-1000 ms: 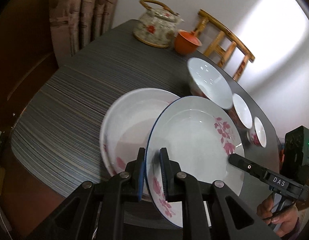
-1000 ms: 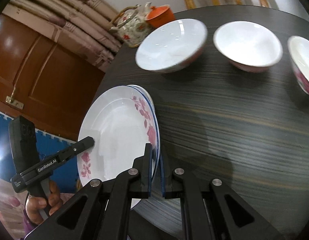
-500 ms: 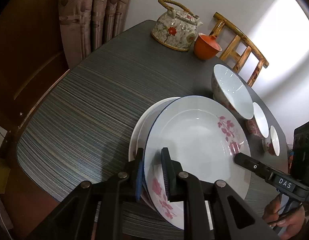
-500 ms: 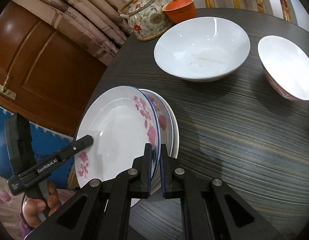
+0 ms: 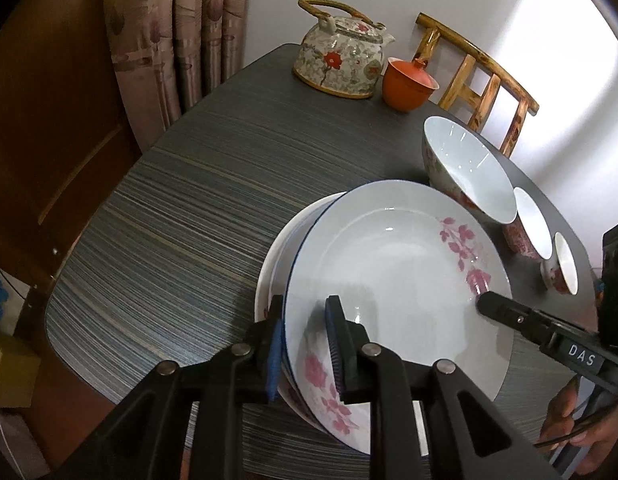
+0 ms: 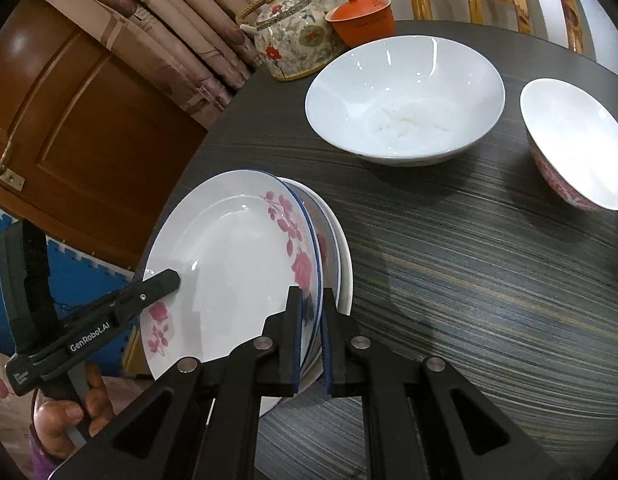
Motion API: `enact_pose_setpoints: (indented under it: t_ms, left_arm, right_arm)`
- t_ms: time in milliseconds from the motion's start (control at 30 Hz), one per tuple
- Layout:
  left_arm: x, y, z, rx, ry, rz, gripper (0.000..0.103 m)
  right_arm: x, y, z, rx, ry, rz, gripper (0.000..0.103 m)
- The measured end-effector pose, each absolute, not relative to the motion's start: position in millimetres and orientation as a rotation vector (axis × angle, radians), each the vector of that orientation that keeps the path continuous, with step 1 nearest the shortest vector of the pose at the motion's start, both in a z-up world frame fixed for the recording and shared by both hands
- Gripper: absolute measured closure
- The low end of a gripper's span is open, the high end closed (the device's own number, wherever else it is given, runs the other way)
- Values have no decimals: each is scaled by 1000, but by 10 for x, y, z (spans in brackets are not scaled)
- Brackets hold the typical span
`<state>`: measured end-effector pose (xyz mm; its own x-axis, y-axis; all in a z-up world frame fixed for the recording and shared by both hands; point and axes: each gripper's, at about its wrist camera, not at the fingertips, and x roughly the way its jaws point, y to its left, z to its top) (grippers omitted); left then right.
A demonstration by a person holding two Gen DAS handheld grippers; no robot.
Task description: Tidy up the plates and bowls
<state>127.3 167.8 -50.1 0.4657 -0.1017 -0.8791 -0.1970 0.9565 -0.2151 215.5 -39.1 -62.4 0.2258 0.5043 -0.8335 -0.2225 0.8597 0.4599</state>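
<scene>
You are setting the top plate (image 5: 397, 288) onto the stack.
Right gripper (image 6: 311, 332) jaws are pinching its rim; left gripper (image 5: 305, 344) jaws, just opening, are straddling the opposite rim.

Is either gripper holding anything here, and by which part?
The right gripper pinches the top plate by its rim. The left gripper straddles the opposite rim, its jaws just opening, pads apart from it.

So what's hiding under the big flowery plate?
More plates. Under the flowery plate, rims of a stack of plates peek out on the table. How many there are, and their middles, stay covered.
</scene>
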Motion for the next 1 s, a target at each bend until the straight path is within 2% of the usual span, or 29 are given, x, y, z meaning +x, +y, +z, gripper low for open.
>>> enact_pose_setpoints:
  t_ms: [200, 333, 733, 1000]
  left_arm:
    - [1281, 1650, -503, -280, 1098, 71, 82]
    - [1267, 1573, -398, -191, 1052, 100, 73]
    - [1230, 1588, -303, -197, 991, 98, 73]
    - [1228, 1529, -342, -192, 1007, 76, 73]
  right_arm:
    - [2157, -402, -612, 262, 1237, 496, 94]
    - [2157, -410, -617, 246, 1236, 484, 93]
    - [2121, -382, -633, 245, 1231, 481, 92]
    - [2053, -615, -518, 386, 1181, 474, 92]
